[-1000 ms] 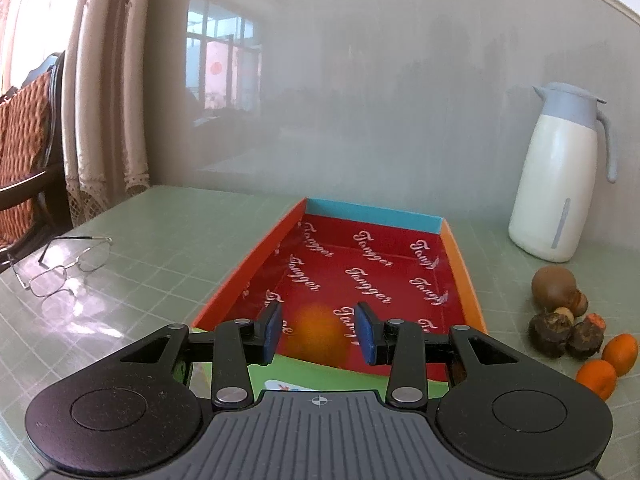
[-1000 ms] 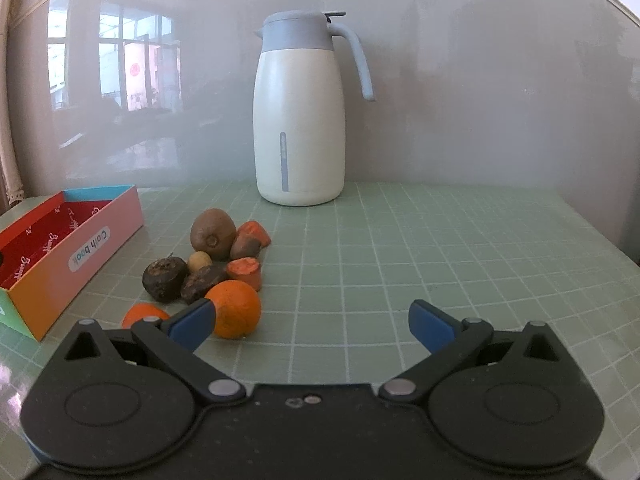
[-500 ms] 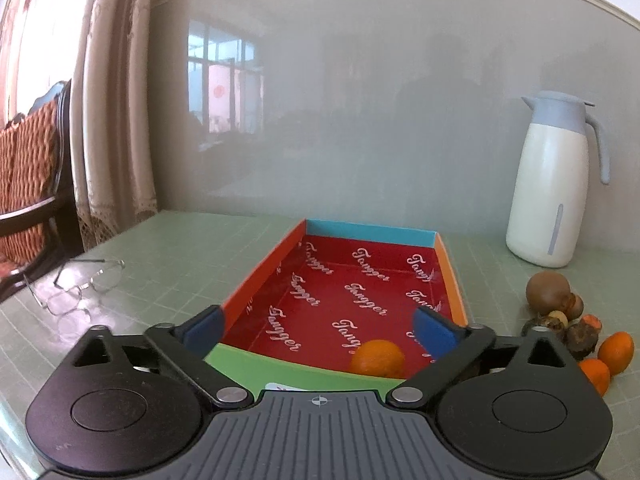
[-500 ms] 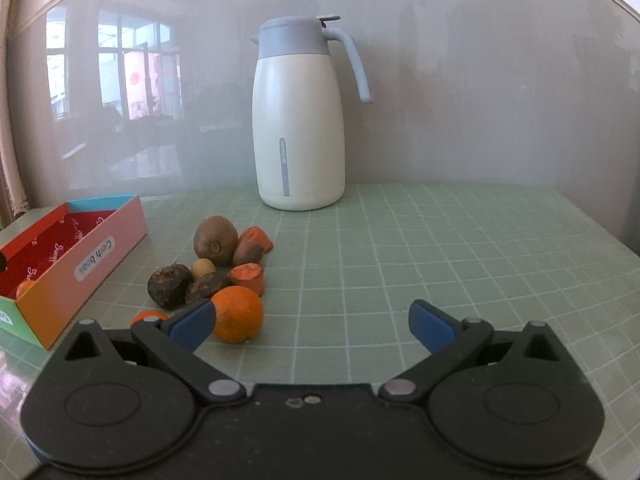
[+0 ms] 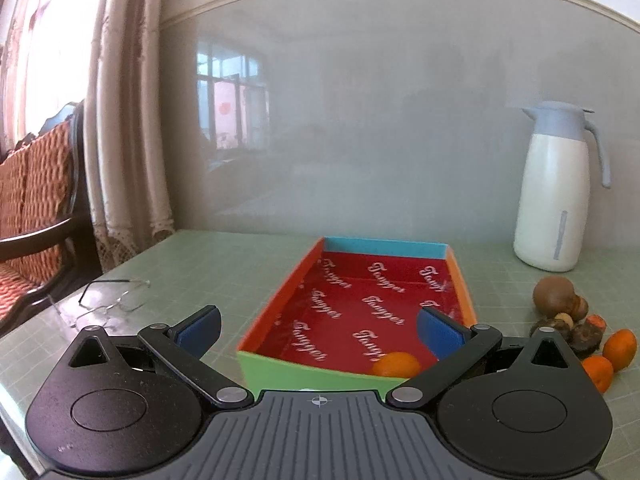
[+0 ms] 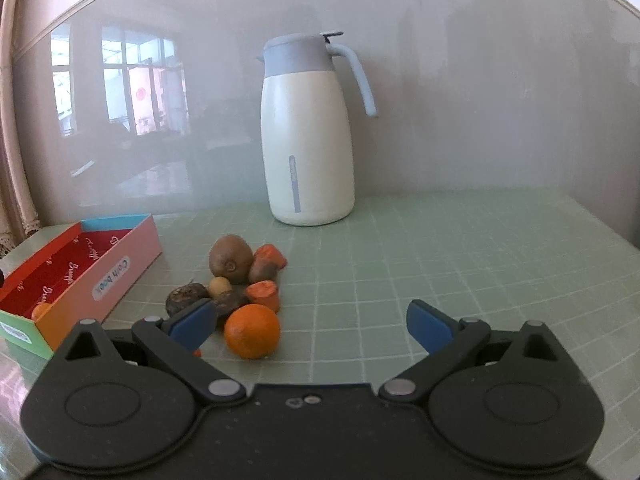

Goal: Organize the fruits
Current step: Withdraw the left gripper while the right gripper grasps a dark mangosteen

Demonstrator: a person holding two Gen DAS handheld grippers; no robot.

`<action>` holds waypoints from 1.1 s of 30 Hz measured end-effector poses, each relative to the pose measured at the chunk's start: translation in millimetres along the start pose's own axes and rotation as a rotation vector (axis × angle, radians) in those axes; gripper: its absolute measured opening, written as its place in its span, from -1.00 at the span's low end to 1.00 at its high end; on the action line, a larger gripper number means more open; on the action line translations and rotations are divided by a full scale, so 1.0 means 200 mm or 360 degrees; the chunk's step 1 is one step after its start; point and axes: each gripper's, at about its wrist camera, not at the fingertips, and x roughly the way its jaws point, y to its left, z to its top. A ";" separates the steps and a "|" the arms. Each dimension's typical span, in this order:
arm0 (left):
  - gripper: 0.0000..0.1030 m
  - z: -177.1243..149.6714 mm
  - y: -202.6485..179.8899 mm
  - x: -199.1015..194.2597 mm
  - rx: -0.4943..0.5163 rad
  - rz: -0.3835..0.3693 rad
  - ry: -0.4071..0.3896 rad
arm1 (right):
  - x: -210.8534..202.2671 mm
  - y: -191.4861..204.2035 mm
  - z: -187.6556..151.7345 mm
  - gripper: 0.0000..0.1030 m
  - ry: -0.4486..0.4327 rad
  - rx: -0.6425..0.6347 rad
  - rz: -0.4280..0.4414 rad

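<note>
Right claw point(image 6: 308, 322) wide, holding nothing. Big orange point(image 6: 252, 331) just ahead at eleven o'clock, beside the left pad, nearer this claw. Left claw point(image 5: 320, 326) wide too, over box point(image 5: 308, 364); small orange point(image 5: 396, 364) inside at one o'clock.

Each claw point(image 5: 318, 326) point(image 6: 310, 322) has a black housing with two round pivot discs, silver pivot screws, triangular cut-outs and blue finger pads point(image 5: 438, 330).
</note>
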 end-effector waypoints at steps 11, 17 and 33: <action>1.00 0.00 0.15 -0.01 -0.0097 0.0041 0.0001 | 0.05 0.17 0.05 0.87 -0.0021 -0.0080 0.0070; 1.00 -0.01 0.17 0.00 -0.0103 0.0047 0.0014 | 0.16 0.32 0.10 0.87 0.0012 -0.0225 0.0092; 1.00 -0.06 0.37 0.05 -0.0193 0.0107 0.0076 | 0.42 0.60 0.08 0.05 0.0226 -0.0406 0.0173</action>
